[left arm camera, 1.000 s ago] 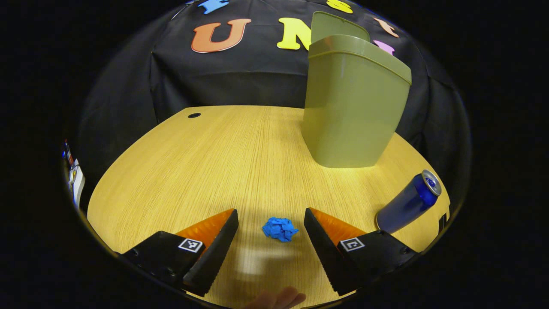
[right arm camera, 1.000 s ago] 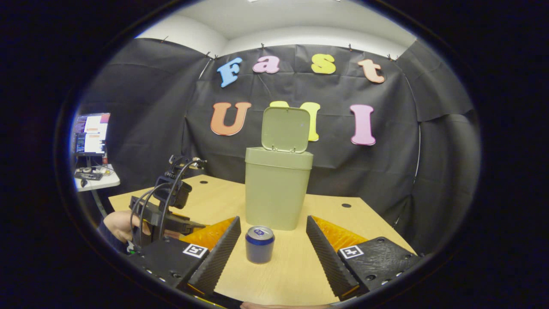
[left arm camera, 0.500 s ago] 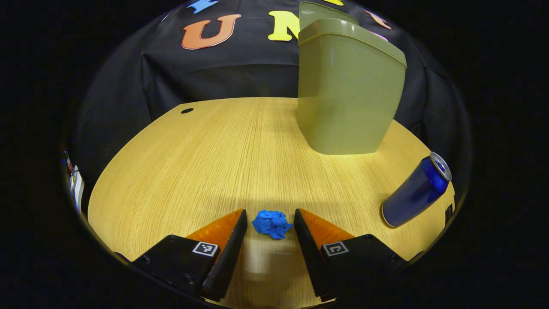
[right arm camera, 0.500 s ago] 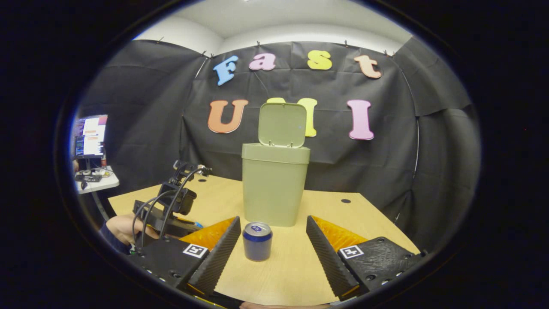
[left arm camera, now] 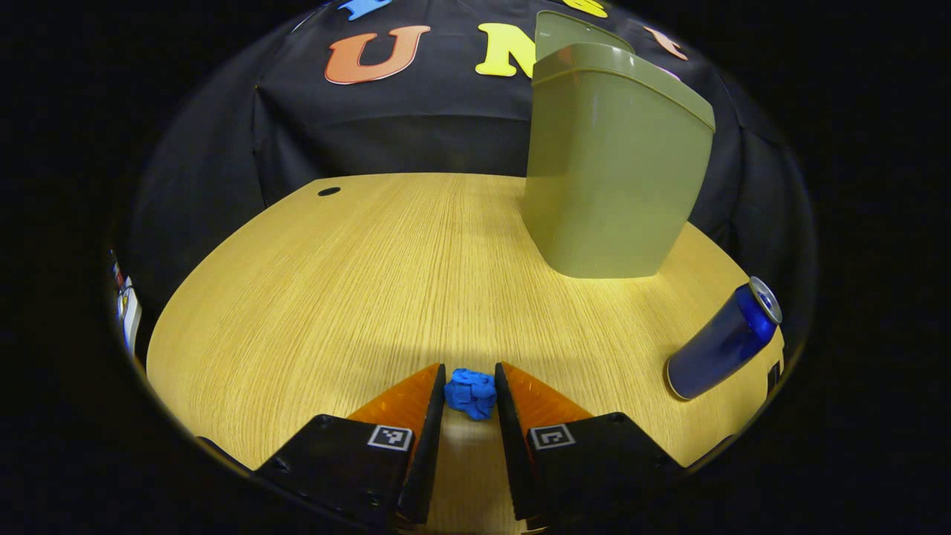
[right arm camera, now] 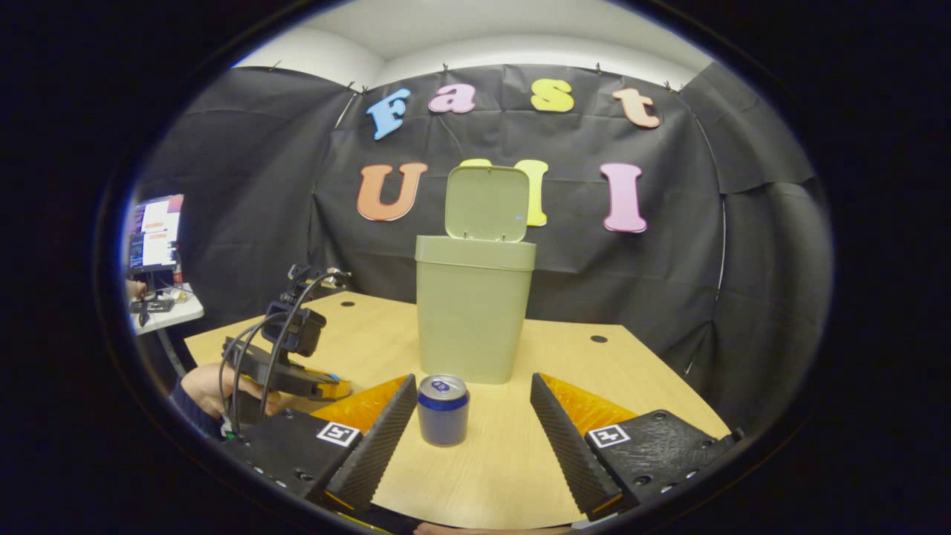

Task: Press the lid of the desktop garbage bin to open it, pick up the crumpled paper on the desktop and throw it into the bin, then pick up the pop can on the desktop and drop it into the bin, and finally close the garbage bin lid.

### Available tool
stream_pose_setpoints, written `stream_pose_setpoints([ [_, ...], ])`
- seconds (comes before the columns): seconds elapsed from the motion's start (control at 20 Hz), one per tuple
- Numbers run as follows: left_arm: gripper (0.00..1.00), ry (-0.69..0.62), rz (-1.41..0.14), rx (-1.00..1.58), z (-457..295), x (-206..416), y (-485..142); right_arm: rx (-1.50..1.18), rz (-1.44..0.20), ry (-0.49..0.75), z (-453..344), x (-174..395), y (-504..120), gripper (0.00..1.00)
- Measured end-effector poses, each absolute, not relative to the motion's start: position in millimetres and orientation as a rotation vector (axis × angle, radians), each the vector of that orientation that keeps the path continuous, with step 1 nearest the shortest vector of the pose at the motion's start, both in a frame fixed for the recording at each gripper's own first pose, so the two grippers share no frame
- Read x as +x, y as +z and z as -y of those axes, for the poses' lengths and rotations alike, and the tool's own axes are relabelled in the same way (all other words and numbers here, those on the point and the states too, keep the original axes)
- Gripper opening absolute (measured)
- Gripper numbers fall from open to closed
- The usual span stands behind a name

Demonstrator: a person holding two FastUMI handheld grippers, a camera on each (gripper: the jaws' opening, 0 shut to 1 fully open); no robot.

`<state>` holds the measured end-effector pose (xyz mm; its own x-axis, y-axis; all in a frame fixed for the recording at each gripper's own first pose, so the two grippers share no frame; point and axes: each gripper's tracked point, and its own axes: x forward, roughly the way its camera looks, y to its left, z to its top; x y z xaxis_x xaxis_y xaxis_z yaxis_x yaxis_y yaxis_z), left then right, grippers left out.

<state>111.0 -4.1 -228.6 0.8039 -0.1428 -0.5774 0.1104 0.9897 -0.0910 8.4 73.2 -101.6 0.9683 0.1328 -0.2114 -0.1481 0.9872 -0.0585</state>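
The blue crumpled paper [left arm camera: 470, 394] lies on the wooden desktop [left arm camera: 356, 282], pinched between the fingertips of my left gripper [left arm camera: 469, 379], which is shut on it. The olive-green bin [left arm camera: 613, 163] stands at the back right with its lid [right arm camera: 487, 202] raised upright. A blue pop can [left arm camera: 724, 340] stands to the right of the paper. In the right gripper view the can [right arm camera: 443, 409] is upright just ahead of my right gripper [right arm camera: 473, 392], between its open fingers but untouched, with the bin [right arm camera: 474, 308] behind it. The left gripper [right arm camera: 286, 364], held by a hand, shows low on the left.
Round cable holes [left arm camera: 328, 192] [right arm camera: 598, 339] mark the desktop near its far edge. A side table with a monitor [right arm camera: 154, 241] stands beyond the desk's left end. Black cloth walls close in behind and to the right.
My left gripper's fingers have closed from wide apart onto the blue paper. The right gripper has stayed open and edged slightly nearer the can.
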Motion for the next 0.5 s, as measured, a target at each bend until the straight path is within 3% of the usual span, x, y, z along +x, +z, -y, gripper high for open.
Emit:
stream_pose_setpoints([
  [0.1,0.48,-0.116,-0.588,-0.074,-1.9,111.3,-213.4,-0.073,-0.209,0.145,-73.4,8.4,-103.2,0.93],
  [0.15,0.43,-0.114,-0.569,-0.072,-3.3,110.2,-205.2,-0.073,-0.206,0.146,-75.0,8.0,-103.6,0.95],
  [0.5,0.42,-0.073,-0.387,-0.064,-18.5,98.4,-141.2,-0.047,-0.216,0.149,-85.1,12.9,-133.2,0.95],
])
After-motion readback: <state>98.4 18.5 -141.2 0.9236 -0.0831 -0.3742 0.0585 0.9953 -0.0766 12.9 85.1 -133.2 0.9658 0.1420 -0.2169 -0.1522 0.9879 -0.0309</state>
